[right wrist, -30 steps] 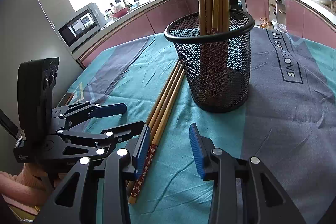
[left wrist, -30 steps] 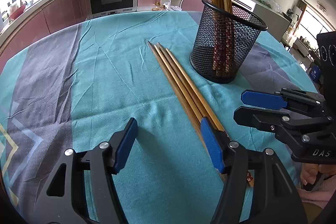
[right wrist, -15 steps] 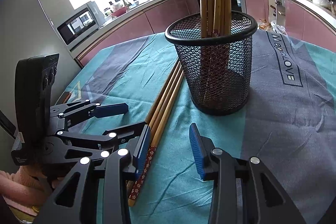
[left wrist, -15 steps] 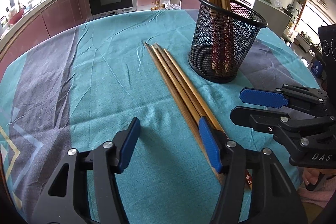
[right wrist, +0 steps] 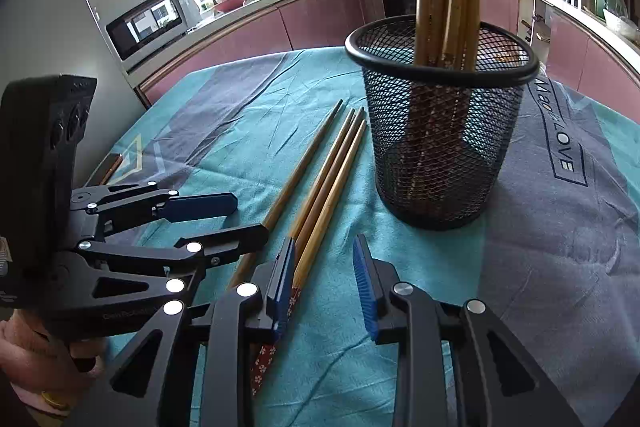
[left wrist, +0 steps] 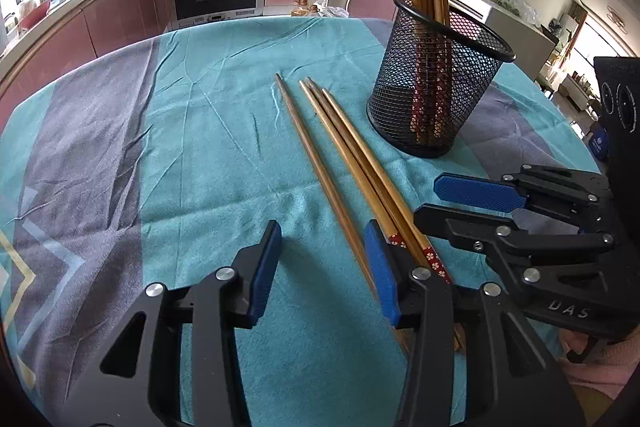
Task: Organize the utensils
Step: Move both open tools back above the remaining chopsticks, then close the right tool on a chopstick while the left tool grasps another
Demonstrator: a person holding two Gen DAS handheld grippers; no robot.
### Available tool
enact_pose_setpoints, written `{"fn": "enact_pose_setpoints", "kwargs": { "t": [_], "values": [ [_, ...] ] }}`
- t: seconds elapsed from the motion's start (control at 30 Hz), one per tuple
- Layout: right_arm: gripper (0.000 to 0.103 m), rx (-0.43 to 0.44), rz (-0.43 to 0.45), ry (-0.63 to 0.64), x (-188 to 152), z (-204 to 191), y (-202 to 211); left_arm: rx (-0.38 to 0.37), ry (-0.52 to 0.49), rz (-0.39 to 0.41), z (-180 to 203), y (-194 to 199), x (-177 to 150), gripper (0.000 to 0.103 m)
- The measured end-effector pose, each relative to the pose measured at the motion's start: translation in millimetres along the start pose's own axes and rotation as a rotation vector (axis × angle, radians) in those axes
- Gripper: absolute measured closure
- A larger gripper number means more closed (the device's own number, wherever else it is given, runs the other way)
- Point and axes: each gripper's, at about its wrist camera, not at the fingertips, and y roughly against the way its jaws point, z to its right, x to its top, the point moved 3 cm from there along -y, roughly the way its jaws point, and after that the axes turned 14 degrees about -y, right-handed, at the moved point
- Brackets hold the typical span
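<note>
Your left tool (left wrist: 322, 259) and right tool (right wrist: 325, 273), both released, flank loose chopsticks (left wrist: 344, 155) beside the mesh holder (left wrist: 434, 83).

"DAS" on the right gripper (left wrist: 476, 203) body; "LOVE" lettering on the grey band of the tablecloth (right wrist: 568, 163).

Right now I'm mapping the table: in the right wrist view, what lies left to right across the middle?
Left gripper → lone wooden chopstick → three bundled wooden chopsticks → black wire-mesh cup holding chopsticks → grey cloth panel with lettering.
</note>
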Motion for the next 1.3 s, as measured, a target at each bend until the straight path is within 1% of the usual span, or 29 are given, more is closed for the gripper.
{"fn": "enact_pose_setpoints", "kwargs": {
  "t": [0.13, 0.27, 0.3, 0.37, 0.47, 0.7, 0.9, 0.97, 1.03, 1.07, 1.13, 1.3],
  "values": [
    [0.078, -0.035, -0.009, 0.031, -2.5, -3.8, -6.0, -0.012, 0.007, 0.001, -3.4, 1.5, -2.4, 0.064],
    [0.078, -0.063, -0.003, 0.048, -3.0, -4.3, -6.7, -0.013, 0.005, -0.003, -4.8, 1.8, -2.4, 0.066],
    [0.078, -0.067, -0.006, 0.046, -3.1, -3.1, -6.7, -0.013, 0.004, -0.003, -4.4, 1.8, -2.3, 0.066],
    [0.083, -0.076, -0.012, 0.04, -4.0, 0.0, -7.2, -0.017, 0.003, -0.005, -6.0, 2.2, -2.4, 0.066],
    [0.083, -0.076, -0.014, 0.033, -3.5, 1.9, -6.7, -0.023, 0.0, -0.01, -8.6, 2.6, -1.1, 0.066],
    [0.083, -0.089, -0.009, 0.043, 4.1, -1.4, -14.3, -0.013, -0.012, -0.02, -13.3, -5.9, 12.5, 0.066],
    [0.085, -0.096, -0.002, 0.038, 12.7, -1.5, -21.7, 0.011, -0.025, -0.027, -15.0, -16.2, 24.8, 0.07],
    [0.09, -0.097, 0.002, 0.029, 14.0, -0.5, -21.9, 0.02, -0.024, -0.027, -15.9, -18.2, 27.1, 0.074],
    [0.092, -0.09, 0.004, 0.011, 14.7, 1.4, -21.5, 0.021, -0.019, -0.026, -18.4, -19.2, 28.4, 0.078],
    [0.094, -0.084, 0.005, 0.004, 14.7, 1.5, -21.6, 0.014, -0.016, -0.024, -18.5, -19.1, 28.7, 0.084],
    [0.095, -0.067, 0.004, -0.021, 15.1, 4.7, -20.7, -0.002, -0.006, -0.02, -18.4, -18.9, 27.8, 0.09],
    [0.097, -0.037, 0.018, -0.069, 15.8, 9.3, -13.8, -0.012, 0.031, -0.009, -21.3, -14.6, 23.1, 0.093]
  ]
}}
